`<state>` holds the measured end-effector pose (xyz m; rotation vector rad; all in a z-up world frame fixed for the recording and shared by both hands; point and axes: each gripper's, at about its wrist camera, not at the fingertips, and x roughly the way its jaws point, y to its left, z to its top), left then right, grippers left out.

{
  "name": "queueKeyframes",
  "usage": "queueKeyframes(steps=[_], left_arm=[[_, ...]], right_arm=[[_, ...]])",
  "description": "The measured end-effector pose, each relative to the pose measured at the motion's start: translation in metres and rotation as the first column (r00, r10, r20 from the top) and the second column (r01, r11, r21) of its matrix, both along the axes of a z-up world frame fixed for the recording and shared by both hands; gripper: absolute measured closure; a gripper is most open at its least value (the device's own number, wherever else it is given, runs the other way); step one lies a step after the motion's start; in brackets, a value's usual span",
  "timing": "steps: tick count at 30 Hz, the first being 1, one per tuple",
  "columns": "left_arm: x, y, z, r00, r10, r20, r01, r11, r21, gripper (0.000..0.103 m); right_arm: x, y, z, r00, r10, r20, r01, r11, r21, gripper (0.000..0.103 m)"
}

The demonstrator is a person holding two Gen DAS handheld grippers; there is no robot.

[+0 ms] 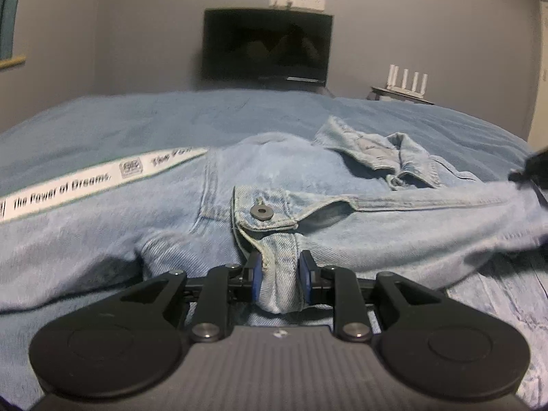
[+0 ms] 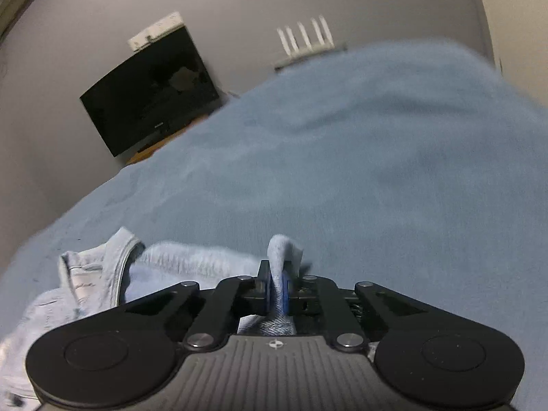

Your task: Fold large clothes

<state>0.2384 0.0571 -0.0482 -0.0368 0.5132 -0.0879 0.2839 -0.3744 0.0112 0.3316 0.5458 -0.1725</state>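
On the blue bed [image 1: 137, 116], the denim jacket [image 1: 308, 185] lies mid-frame with a printed white strap [image 1: 85, 185] at left, both the left claw [image 1: 279, 274] and right claw [image 2: 279, 284] clenched on its fabric.

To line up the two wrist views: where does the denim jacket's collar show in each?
Left wrist: collar upper right of centre, beyond the left gripper.
Right wrist: collar lower left, beside the right gripper.
Shared landmark: the dark TV.
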Motion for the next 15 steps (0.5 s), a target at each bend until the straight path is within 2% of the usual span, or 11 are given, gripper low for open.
queueKeyframes(steps=[3, 5, 6, 9, 10, 12, 15], left_arm=[[0.002, -0.003, -0.001, 1.0, -0.002, -0.003, 0.002, 1.0, 0.02, 0.083], [0.004, -0.003, -0.004, 1.0, -0.003, -0.015, 0.004, 1.0, 0.019, 0.083], [0.004, -0.003, -0.005, 1.0, -0.003, -0.018, 0.003, 1.0, 0.019, 0.083], [0.005, -0.003, -0.005, 1.0, 0.0, -0.022, 0.001, 1.0, 0.023, 0.08], [0.006, -0.002, -0.006, 1.0, 0.002, -0.024, -0.001, 1.0, 0.025, 0.079], [0.007, 0.0, -0.007, 0.999, 0.004, -0.033, -0.003, 1.0, 0.022, 0.075], [0.009, 0.004, -0.01, 0.999, 0.007, -0.046, -0.007, 1.0, -0.003, 0.072]], right_arm=[[0.017, -0.001, -0.002, 0.997, 0.023, -0.078, -0.028, 0.997, -0.066, 0.097], [0.015, -0.011, -0.007, 0.997, 0.01, -0.081, -0.011, 1.0, -0.01, 0.096], [0.011, -0.015, -0.009, 0.998, -0.003, -0.067, 0.005, 1.0, 0.023, 0.089], [-0.007, -0.026, -0.009, 0.999, -0.024, -0.047, 0.028, 0.995, 0.093, 0.055], [-0.015, -0.026, -0.006, 0.999, -0.013, -0.036, 0.016, 0.996, 0.087, 0.053], [-0.036, -0.021, 0.002, 1.0, 0.015, -0.022, -0.014, 0.999, 0.034, 0.053], [-0.077, 0.002, 0.018, 0.995, 0.096, 0.041, -0.089, 0.987, -0.132, 0.053]])
